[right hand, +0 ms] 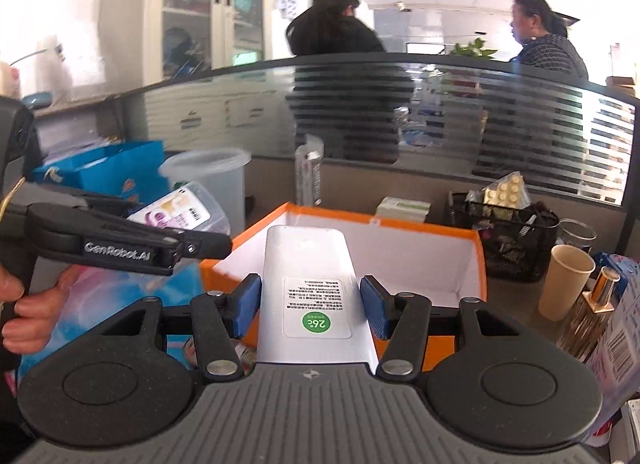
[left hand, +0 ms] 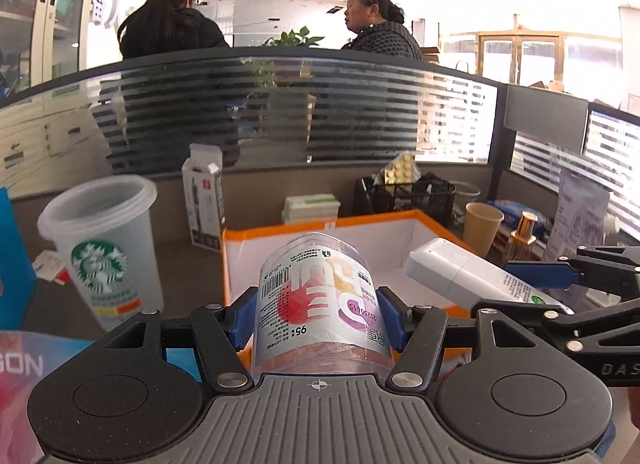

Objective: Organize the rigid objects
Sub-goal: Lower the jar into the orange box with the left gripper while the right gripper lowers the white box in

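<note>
The left tongs [left hand: 318, 314] are about half open and clamped on a clear jar [left hand: 320, 304], while the right tongs [right hand: 310, 306] grip a white remote [right hand: 310, 284] at its sides; both things lie with the long axis pointing forward, away from each camera. The open orange box [right hand: 478, 260] stands just ahead and lower than both, the remote is already partly over its near rim, so the right hand seems nearer. Inside the box looks empty and roomy, but a frosted cup [left hand: 102, 248] stands close on the left and a paper cup [right hand: 566, 280] on the right.
</note>
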`<act>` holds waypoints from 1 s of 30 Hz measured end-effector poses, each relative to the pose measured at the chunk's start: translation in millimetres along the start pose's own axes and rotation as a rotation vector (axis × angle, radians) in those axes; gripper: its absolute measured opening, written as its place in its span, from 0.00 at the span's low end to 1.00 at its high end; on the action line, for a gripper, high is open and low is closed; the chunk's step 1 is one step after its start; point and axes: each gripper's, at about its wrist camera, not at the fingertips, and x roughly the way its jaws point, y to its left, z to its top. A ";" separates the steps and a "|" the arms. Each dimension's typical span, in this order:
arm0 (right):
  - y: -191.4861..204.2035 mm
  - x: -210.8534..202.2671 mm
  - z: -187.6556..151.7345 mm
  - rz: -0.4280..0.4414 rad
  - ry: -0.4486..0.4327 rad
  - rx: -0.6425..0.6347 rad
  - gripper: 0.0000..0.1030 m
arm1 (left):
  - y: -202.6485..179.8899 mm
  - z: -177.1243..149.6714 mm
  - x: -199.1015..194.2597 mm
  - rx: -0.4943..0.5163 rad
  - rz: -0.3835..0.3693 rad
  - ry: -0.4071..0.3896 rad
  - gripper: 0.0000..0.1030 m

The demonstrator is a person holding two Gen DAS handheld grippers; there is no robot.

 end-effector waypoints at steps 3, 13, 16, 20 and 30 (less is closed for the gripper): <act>-10.7 8.7 7.3 -0.020 -0.007 0.015 0.50 | -1.1 10.7 7.1 -0.001 -0.001 -0.012 0.59; -43.4 45.7 30.5 -0.060 -0.013 0.049 0.50 | 3.8 37.5 50.7 -0.036 0.021 -0.004 0.59; -53.5 59.0 34.3 -0.067 -0.006 0.062 0.50 | 5.7 38.7 70.6 -0.046 0.034 0.025 0.59; -61.3 76.1 37.3 -0.074 0.009 0.069 0.50 | 10.4 33.4 96.7 -0.059 0.049 0.076 0.59; -68.0 125.4 26.7 -0.086 0.118 0.056 0.50 | 15.2 18.1 141.0 -0.070 0.071 0.201 0.59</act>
